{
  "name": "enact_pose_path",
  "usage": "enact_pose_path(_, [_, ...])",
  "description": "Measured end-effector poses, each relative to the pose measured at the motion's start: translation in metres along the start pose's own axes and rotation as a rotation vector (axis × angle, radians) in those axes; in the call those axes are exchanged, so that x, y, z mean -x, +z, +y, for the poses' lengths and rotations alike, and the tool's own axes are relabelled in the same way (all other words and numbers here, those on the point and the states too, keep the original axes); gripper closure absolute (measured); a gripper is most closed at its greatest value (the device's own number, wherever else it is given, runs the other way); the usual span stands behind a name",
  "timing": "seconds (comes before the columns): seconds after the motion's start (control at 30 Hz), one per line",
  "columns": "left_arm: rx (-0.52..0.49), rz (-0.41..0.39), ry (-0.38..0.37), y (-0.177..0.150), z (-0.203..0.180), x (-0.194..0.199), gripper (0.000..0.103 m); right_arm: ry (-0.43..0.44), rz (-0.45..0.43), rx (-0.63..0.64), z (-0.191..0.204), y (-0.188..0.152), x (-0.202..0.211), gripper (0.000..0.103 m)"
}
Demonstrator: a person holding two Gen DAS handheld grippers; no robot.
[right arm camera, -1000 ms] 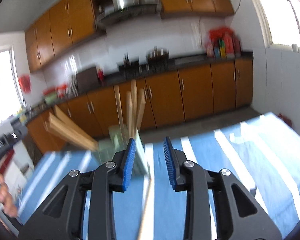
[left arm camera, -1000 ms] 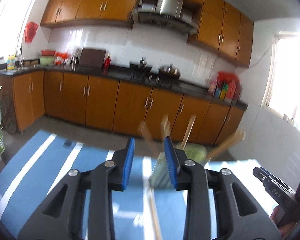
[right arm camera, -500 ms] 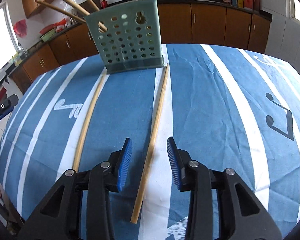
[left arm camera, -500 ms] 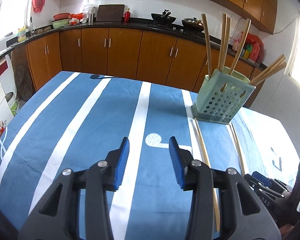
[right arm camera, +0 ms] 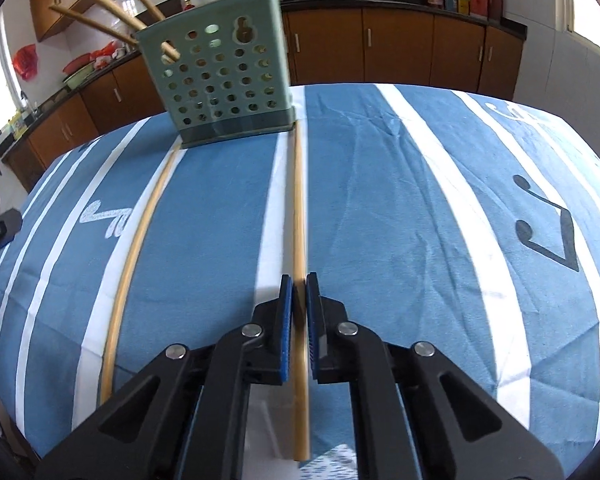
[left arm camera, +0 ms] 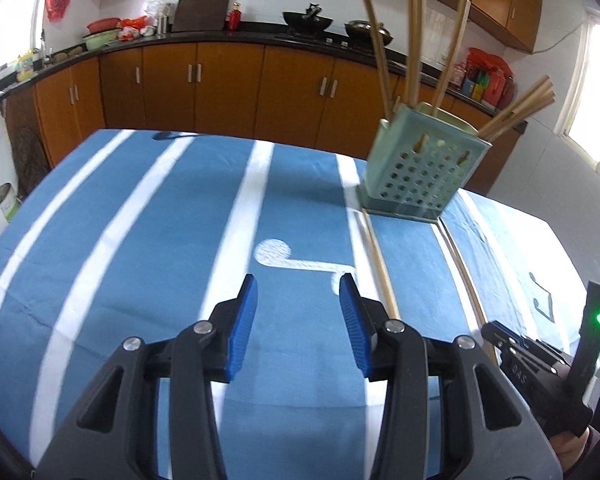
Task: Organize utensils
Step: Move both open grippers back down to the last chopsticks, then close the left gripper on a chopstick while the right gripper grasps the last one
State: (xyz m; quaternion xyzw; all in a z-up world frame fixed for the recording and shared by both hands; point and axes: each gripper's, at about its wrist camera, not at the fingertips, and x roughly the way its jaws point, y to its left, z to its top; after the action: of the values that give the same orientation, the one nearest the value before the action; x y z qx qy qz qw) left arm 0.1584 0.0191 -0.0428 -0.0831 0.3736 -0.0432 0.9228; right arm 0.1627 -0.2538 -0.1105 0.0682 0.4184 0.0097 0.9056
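2 grippers: left gripper (left arm camera: 296,320) and right gripper (right arm camera: 298,312). 1 green perforated holder (right arm camera: 220,76) on 1 blue striped tablecloth (right arm camera: 400,208), with 2 loose chopsticks flat on the cloth: right chopstick (right arm camera: 299,216) and left chopstick (right arm camera: 140,236). Chopsticks standing in the holder (left arm camera: 416,48): at least 4 upright and about 3 leaning out the side in the left wrist view, exact count unclear; also 2 dark woks (left arm camera: 308,20) on the back counter.
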Motion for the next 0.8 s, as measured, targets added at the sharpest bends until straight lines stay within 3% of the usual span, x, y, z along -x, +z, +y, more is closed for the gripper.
enact_pose_path(0.23, [-0.029, 0.056, -0.085, -0.012, -0.025, -0.015, 0.059, -0.111, -0.017, -0.111, -0.039, 0.008, -0.001, 0.095])
enact_pose_path(0.37, [-0.057, 0.091, -0.122, -0.021, -0.043, -0.025, 0.058, -0.117, -0.019, -0.133, -0.051, 0.007, 0.001, 0.095])
enact_pose_path(0.67, [-0.108, 0.162, -0.066, -0.041, -0.073, -0.057, 0.059, -0.121, -0.015, -0.106, -0.050, 0.009, 0.000, 0.095])
enact_pose_path(0.73, [-0.117, 0.171, -0.050, -0.044, -0.077, -0.062, 0.066, -0.121, -0.015, -0.103, -0.049, 0.009, 0.000, 0.095])
enact_pose_path(0.8, [-0.140, 0.158, -0.010, -0.046, -0.082, -0.064, 0.086, -0.124, -0.014, -0.099, -0.048, 0.009, 0.000, 0.095])
